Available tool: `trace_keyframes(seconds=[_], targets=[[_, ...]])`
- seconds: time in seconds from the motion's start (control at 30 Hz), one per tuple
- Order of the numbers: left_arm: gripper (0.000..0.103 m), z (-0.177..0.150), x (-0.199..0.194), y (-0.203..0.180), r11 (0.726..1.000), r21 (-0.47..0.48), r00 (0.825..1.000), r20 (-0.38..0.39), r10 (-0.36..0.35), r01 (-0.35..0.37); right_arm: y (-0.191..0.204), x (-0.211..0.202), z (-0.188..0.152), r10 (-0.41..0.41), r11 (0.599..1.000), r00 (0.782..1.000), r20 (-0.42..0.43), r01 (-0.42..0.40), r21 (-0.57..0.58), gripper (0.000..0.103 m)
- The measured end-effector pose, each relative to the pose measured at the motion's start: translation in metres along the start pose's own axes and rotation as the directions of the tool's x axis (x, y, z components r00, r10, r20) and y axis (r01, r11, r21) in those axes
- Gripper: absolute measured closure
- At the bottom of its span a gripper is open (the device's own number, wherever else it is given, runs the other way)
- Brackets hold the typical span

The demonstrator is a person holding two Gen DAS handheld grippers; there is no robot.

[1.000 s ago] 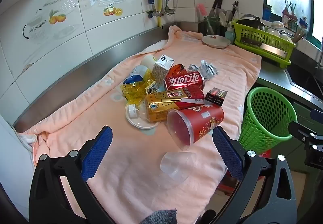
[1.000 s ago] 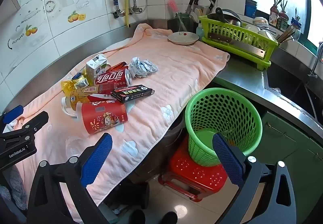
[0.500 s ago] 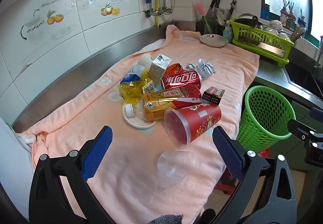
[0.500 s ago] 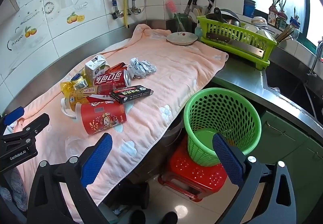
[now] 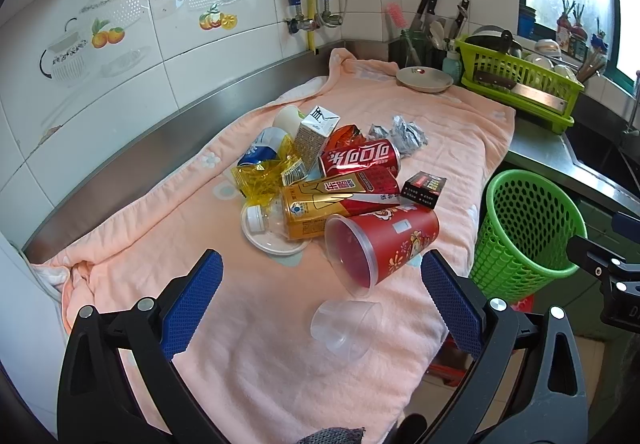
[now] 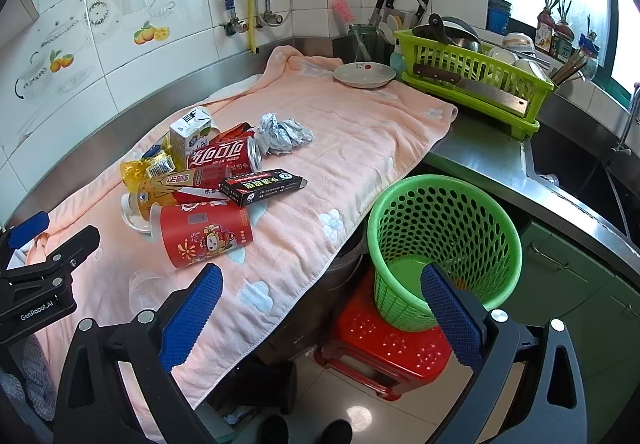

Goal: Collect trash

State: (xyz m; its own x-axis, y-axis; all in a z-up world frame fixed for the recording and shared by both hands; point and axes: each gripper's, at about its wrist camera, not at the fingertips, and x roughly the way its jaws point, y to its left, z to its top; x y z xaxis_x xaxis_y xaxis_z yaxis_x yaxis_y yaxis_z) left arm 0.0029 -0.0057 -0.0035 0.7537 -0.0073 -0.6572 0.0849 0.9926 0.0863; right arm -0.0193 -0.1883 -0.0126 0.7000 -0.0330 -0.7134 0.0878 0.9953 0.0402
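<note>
trash (image 5: pixel 340 187) heaped on towel (image 5: pixel 280 344), jaws apart.

Black gripper frames, blue textured pads (image 5: pixel 191 300), silver screws; white "GenRobot.AI" lettering (image 6: pixel 37 311); grey knit sleeve (image 5: pixel 334 435)

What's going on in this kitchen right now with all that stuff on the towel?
A person holds a two-finger tool in each hand over a counter covered by a pink towel. Both the left tool and the right tool are open and empty. A pile of trash lies untouched on the towel: a red paper cup on its side, a clear plastic cup, a cola can and cartons. The green basket waits on a red stool beside the counter.
</note>
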Motion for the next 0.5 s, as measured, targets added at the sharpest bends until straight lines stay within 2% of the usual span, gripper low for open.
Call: trace_keyframes(seconds=[0.5], targets=[[0.005,0.0023,0.0063,-0.0008,1.000,-0.001,1.000,-0.009,0.003,-0.003,0.0006,0.0065,0.0042,0.001,1.000,1.000,-0.003,-0.001,-0.004,0.007]])
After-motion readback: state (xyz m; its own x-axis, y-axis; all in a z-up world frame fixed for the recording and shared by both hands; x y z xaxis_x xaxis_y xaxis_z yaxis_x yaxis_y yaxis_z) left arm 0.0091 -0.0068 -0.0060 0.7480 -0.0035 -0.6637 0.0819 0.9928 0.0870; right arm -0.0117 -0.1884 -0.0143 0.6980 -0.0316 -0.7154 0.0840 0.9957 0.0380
